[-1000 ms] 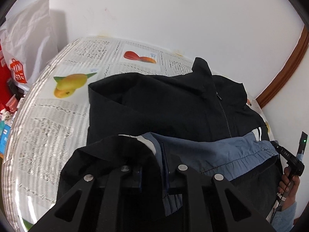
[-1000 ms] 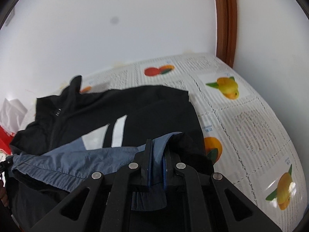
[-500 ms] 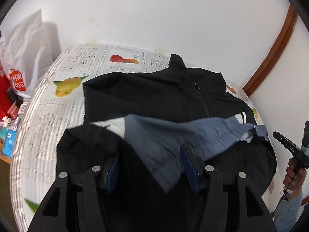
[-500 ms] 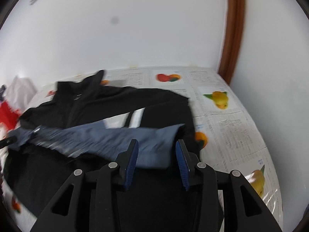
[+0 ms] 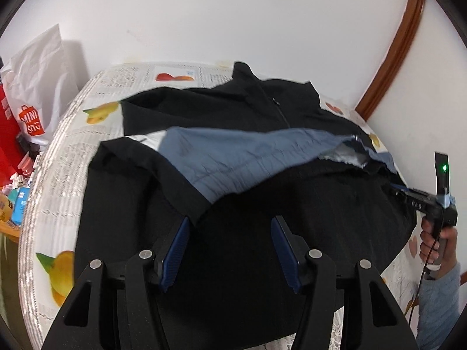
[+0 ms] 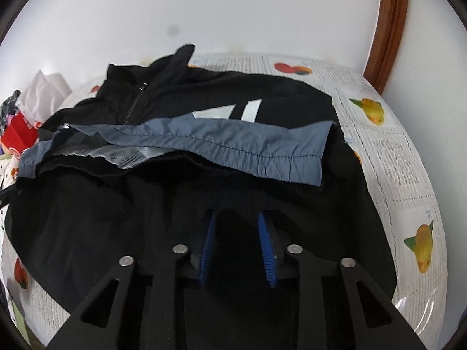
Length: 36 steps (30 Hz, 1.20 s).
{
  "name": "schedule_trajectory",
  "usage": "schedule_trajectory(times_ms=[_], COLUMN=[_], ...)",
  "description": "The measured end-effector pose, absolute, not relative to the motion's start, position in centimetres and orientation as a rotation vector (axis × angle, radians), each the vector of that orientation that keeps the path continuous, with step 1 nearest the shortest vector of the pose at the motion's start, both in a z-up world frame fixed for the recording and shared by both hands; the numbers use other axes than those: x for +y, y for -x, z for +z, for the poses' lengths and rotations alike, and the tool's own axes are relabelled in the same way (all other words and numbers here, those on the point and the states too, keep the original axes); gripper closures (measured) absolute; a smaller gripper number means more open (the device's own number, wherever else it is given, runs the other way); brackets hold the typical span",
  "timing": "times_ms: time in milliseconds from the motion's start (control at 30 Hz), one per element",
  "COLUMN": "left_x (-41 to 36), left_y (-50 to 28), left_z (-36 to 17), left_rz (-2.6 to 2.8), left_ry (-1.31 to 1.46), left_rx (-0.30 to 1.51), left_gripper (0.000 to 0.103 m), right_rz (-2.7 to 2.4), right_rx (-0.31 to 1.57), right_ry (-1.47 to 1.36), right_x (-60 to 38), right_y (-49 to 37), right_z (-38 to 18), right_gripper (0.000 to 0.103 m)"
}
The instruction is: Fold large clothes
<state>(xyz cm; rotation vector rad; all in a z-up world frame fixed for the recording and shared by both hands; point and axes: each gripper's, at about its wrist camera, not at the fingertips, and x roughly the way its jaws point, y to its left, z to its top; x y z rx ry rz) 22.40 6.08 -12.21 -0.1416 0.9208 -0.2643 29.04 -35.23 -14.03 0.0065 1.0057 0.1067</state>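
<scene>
White Miniso bag (image 5: 38, 87) off the counter's left edge. Black zip jacket (image 5: 221, 110) spread across the newspaper-print counter (image 5: 58, 180), collar toward the far edge by the wall; its blue-grey hem band (image 6: 233, 143) lies folded up over the middle. Left gripper (image 5: 230, 245) fingers wide apart, holding nothing, above black fabric at the near edge. Right gripper (image 6: 238, 245) fingers apart, empty, likewise.

A domestic room: a surface (image 6: 391, 151) covered in a plastic cloth printed with newsprint and fruit stands against plain white walls (image 5: 233, 14) with brown wooden trim (image 5: 391, 55). A white Miniso shopping bag (image 5: 38, 87) and household clutter (image 5: 17, 180) sit alongside.
</scene>
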Motion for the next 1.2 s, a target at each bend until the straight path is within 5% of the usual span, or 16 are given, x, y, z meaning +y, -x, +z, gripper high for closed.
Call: schedule_trajectory(times_ms=[133, 567, 1200], left_x=[4.6, 0.6, 2.8], left_y=[-23.1, -26.7, -32.8], left_z=[-13.2, -15.1, -9.7], left_rz=[-0.332, -0.295, -0.138], left_ry=[0.175, 0.165, 0.059], left_rx=[0.956, 0.971, 0.749], left_gripper=[0.064, 0.064, 0.066], right_rz=[0.107, 0.09, -0.011], right_rx=[1.01, 1.02, 0.869], right_ry=[-0.006, -0.013, 0.077], right_x=[-34.9, -34.9, -34.2], right_y=[-29.5, -31.2, -40.4], right_z=[-14.3, -15.4, -13.7], right_gripper=[0.081, 0.081, 0.081])
